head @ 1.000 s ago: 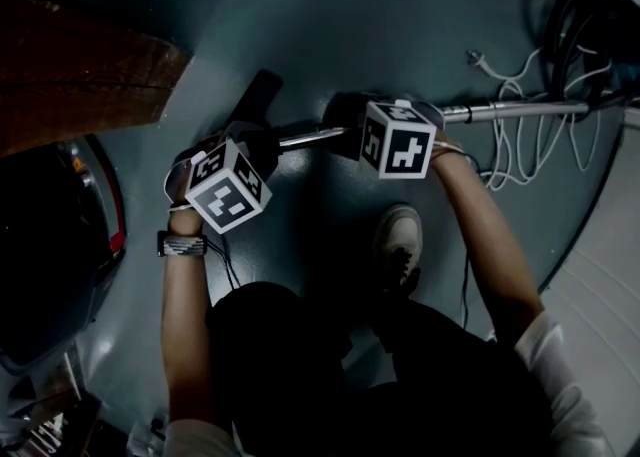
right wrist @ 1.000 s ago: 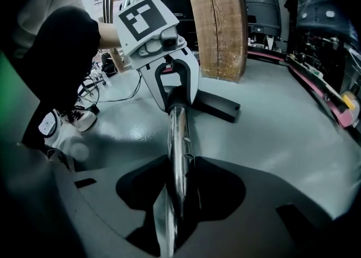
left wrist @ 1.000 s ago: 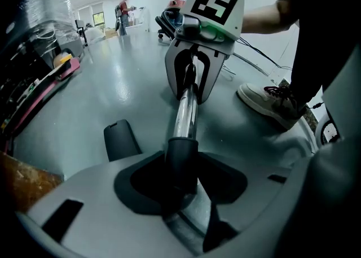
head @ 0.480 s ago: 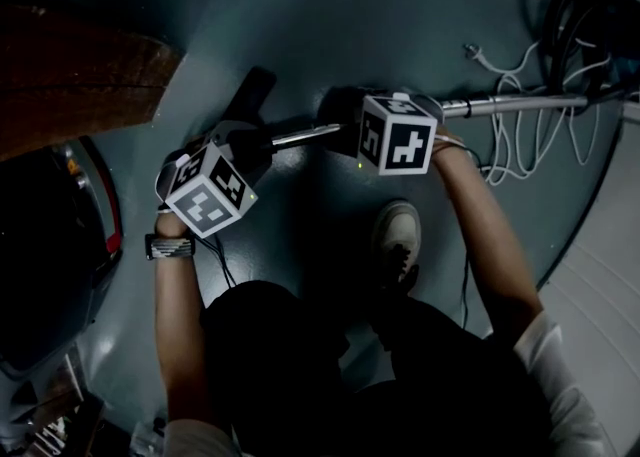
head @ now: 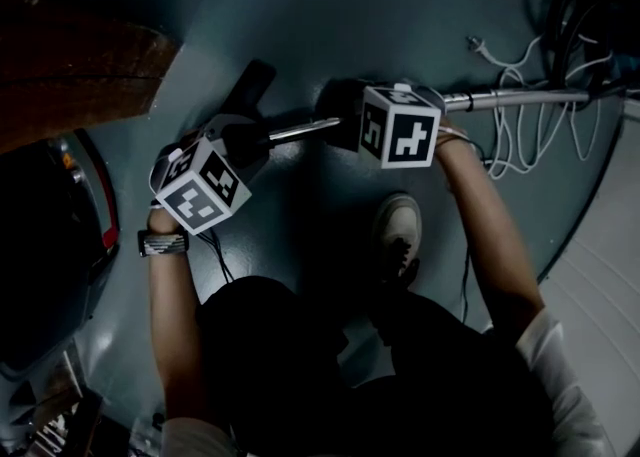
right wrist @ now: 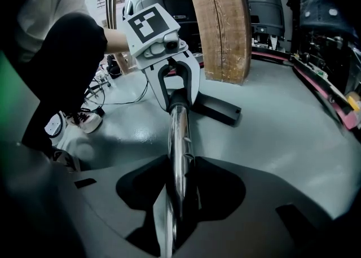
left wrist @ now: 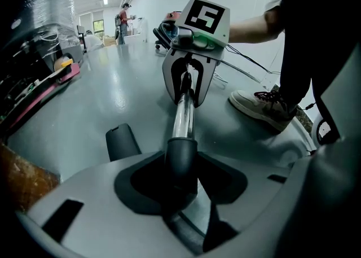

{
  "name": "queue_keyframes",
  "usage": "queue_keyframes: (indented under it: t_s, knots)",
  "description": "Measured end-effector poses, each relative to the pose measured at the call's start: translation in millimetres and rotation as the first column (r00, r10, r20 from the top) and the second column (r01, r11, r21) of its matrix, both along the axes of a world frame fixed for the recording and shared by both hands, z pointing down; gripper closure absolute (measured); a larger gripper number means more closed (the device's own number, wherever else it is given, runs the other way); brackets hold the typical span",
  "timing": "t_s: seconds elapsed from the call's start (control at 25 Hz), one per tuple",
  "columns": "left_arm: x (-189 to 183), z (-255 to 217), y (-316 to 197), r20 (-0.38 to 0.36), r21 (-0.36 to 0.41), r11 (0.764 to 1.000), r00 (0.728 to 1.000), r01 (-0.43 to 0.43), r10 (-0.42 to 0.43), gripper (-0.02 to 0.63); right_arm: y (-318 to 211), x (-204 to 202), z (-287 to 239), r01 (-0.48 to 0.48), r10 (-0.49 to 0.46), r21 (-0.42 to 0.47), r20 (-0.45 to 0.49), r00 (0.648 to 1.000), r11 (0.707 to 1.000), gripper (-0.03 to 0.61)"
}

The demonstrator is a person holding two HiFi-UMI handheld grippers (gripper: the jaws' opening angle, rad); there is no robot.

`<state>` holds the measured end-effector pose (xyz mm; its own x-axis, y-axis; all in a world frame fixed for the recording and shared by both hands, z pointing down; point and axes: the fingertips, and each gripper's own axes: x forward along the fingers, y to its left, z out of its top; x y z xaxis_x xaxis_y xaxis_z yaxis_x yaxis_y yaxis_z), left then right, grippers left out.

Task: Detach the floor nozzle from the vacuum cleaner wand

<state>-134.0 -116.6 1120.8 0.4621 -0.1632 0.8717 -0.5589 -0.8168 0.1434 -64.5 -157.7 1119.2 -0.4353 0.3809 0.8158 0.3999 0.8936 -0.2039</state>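
The left gripper is clamped on the dark plastic neck of the flat black floor nozzle, which lies on the grey-green floor, while the right gripper is closed round the shiny chrome wand tube (the two face each other along it, near together).
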Motion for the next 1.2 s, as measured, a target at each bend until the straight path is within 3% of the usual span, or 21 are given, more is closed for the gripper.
queue_keyframes:
  t_s: [0.28,1.2]
  knots:
    - [-4,0,-1,0.015,-0.016,0.998,0.999,0.053,-0.053,0.433,-1,-5,0,-0.016,0.016,0.018,0.01,1.0,1.0,0.414]
    - [0,-2,14,-0.011,0.033,0.995,0.996,-0.092,0.093,0.434,11,2,-1,0.008,-0.009,-0.054,-0.013,1.0,0.999,0.414]
